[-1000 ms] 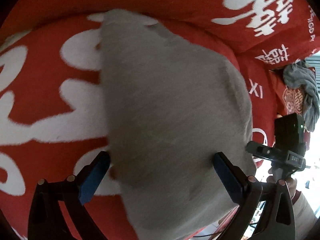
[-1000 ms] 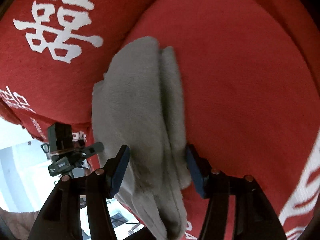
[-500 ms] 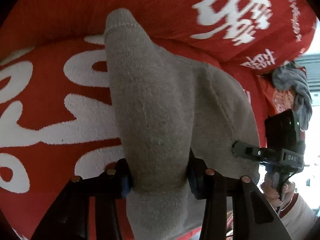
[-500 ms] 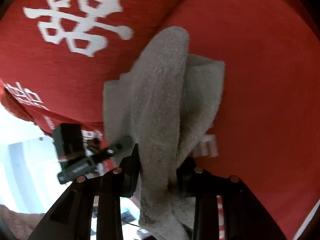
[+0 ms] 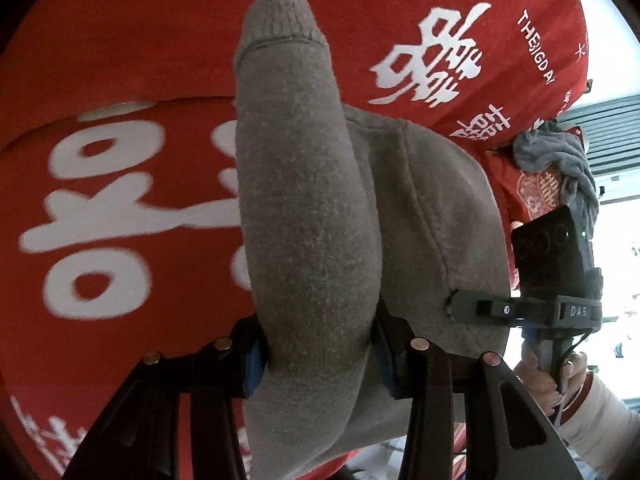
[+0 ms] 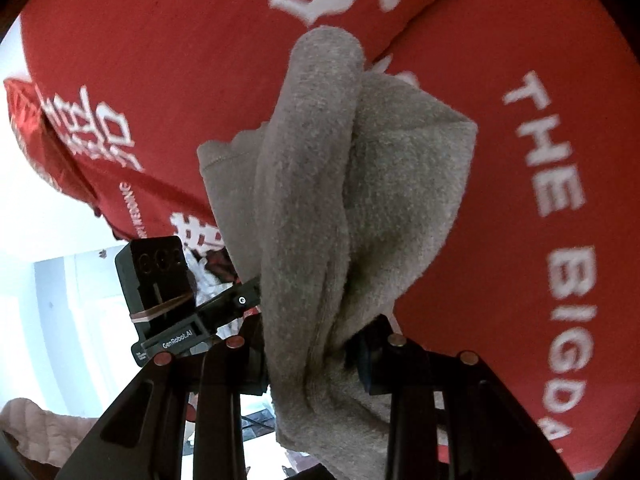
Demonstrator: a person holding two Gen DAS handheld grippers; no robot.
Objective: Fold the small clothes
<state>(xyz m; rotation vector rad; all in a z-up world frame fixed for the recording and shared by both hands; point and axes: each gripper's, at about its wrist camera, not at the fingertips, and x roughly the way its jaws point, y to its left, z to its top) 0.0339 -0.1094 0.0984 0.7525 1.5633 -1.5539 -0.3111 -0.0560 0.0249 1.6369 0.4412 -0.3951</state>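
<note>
Since a second ago our jaws have closed and we have lifted the grey garment (image 5: 308, 208) off the red bedding (image 5: 120, 60). It hangs between us, soft, light, sagging. The left gripper (image 5: 318, 354) clamps one bunched part, the right gripper (image 6: 310, 354) another; gripping nearer the edges would steady it.

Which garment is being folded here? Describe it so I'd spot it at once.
Over the red bedding with big white characters, one gray fleece garment is pinched at each end by a hand-held gripper. It is the piece with a ribbed cuff pointing away, unlike the other gray cloth, which lies crumpled at the bedding's far edge.
</note>
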